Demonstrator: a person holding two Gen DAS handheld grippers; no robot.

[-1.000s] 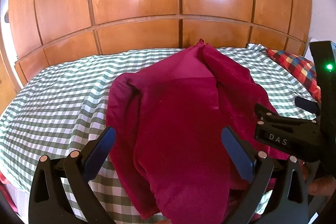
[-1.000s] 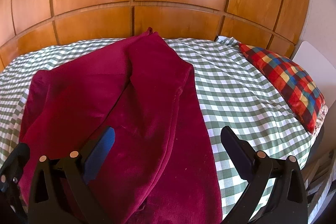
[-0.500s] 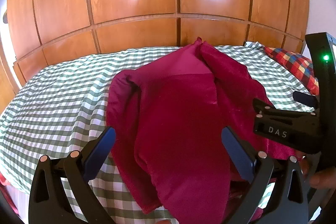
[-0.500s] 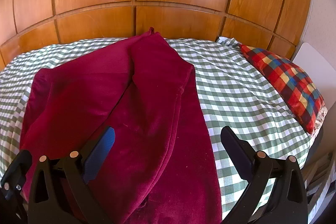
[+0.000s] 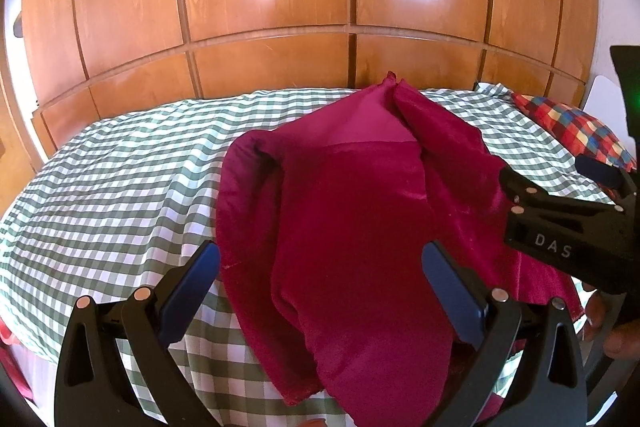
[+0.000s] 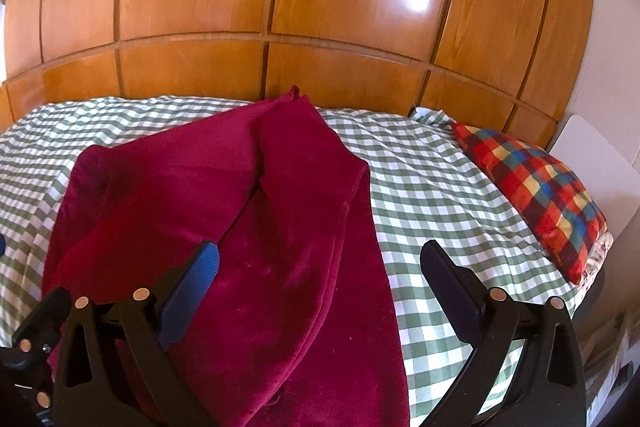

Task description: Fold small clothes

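Observation:
A dark red garment lies rumpled and partly folded over itself on a green-and-white checked bed; it also shows in the right wrist view. Its near end hangs over the bed's front edge. My left gripper is open and empty, held above the garment's near part. My right gripper is open and empty, over the garment's right side. The right gripper's black body shows at the right of the left wrist view, beside the garment's right edge.
The checked bed cover spreads left and right of the garment. A multicoloured checked pillow lies at the bed's right end. A glossy wooden panelled wall stands right behind the bed.
Both grippers have drawn back and risen slightly; the garment's near end looks a little further from the left camera. Both stay open. The garment has not shifted on the bed.

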